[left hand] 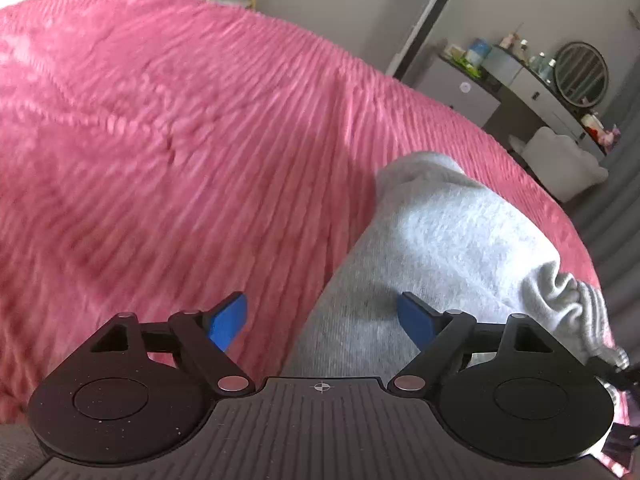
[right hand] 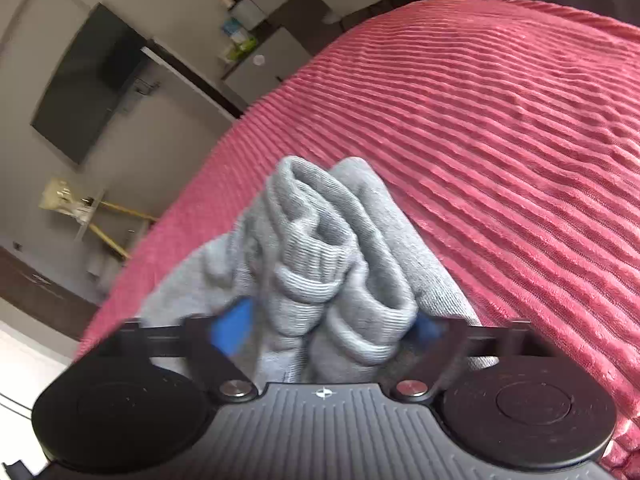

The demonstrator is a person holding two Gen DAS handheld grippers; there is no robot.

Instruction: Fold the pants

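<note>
Your left gripper (left hand: pixel 322 322) hangs spread wide over the grey pants (left hand: pixel 440 236), lower right of the frame; your right gripper (right hand: pixel 332 326) pinches their bunched cuffs (right hand: pixel 320 256) above the pink bedspread (right hand: pixel 500 120).

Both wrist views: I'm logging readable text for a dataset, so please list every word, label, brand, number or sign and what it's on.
No text can be read.
Packages and bottles on the dresser: labels too small and blurred.
Grey pants: no print or tag visible.
Pink bedspread: no text.
Left gripper and right gripper: only a crosshair mark, no letters.
</note>
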